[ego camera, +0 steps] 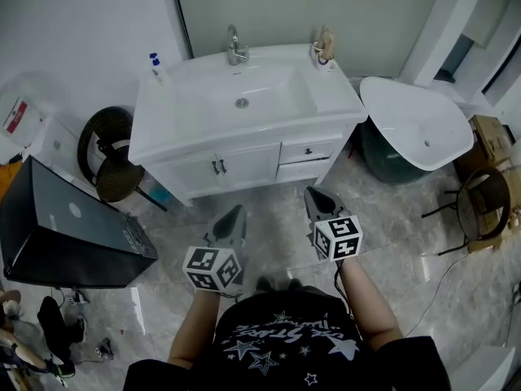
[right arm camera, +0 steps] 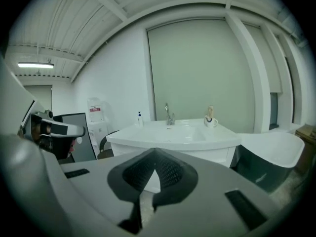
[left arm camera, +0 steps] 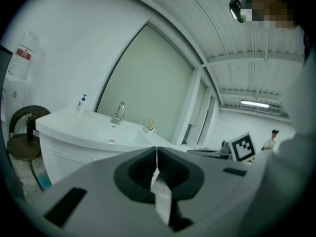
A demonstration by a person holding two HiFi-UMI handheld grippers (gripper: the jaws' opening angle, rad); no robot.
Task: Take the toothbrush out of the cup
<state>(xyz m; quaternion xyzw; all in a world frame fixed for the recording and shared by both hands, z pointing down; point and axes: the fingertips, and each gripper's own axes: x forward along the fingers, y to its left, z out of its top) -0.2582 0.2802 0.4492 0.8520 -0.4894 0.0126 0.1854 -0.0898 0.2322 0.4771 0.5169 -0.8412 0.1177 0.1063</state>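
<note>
We held left gripper (ego camera: 234, 217) and right gripper (ego camera: 315, 197) empty, jaws pressed together; the toothbrush (ego camera: 326, 39) stood in the cup (ego camera: 325, 62) at the back-right corner of the vanity (ego camera: 167, 129).

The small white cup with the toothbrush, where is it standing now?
In the head view the small white cup stands at the back right corner of the white washbasin top, to the right of the metal faucet.

White vanity (ego camera: 244, 163) and cup (ego camera: 325, 63), grey-veined marble floor (ego camera: 407, 255), black shirt (ego camera: 285, 350) with white stars.
</note>
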